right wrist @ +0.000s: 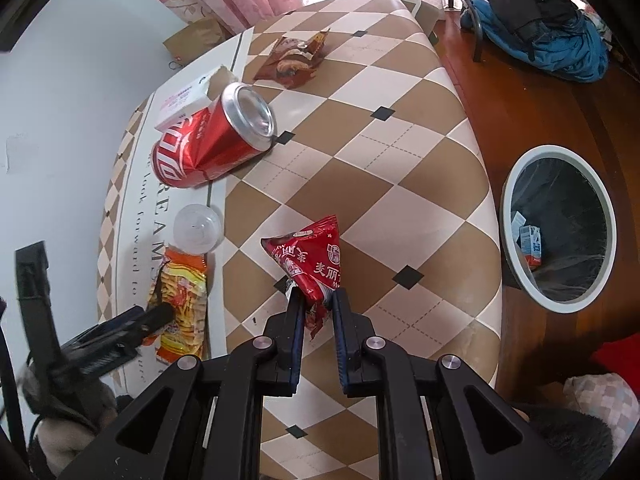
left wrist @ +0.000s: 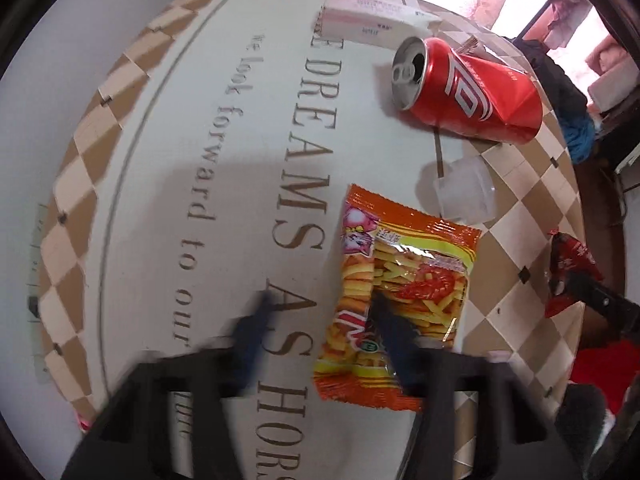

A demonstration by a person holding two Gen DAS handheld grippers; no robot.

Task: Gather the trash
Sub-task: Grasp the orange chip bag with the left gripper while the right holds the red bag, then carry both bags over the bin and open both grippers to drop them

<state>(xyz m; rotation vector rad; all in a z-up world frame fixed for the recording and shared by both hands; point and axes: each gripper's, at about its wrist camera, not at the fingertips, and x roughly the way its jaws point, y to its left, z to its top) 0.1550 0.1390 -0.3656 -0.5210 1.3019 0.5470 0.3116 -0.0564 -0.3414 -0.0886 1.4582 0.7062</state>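
Trash lies scattered over the checkered tablecloth [right wrist: 400, 128]. Right gripper [right wrist: 316, 304] is clamped on the lower corner of a red snack wrapper [right wrist: 310, 256], fingers nearly together with the foil pinched between them; the wrapper's pointed end sticks up and away from the fingertips, above the cloth. In the left wrist view the same red wrapper [left wrist: 570, 268] shows at the far right edge.

Left gripper [left wrist: 320, 304] is spread wide. Its right finger sits over the orange fries packet [left wrist: 404, 276], which lies flat at the edge of the white lettered panel; its left finger is over the lettering, well clear of the packet. Motion blur on that finger, so whether either tip touches anything is hard to judge. From the right wrist view the left gripper [right wrist: 160, 314] lies over the near end of the fries packet [right wrist: 184, 300].

Beyond the packet: a clear plastic cup [left wrist: 464, 190], then a dented red can [left wrist: 468, 92] on its side, then a pink-and-white box [left wrist: 372, 16]. A brown wrapper [right wrist: 294, 58] lies farther off. A white-rimmed bin [right wrist: 558, 228] stands on the floor to the right of the table, a small carton inside.
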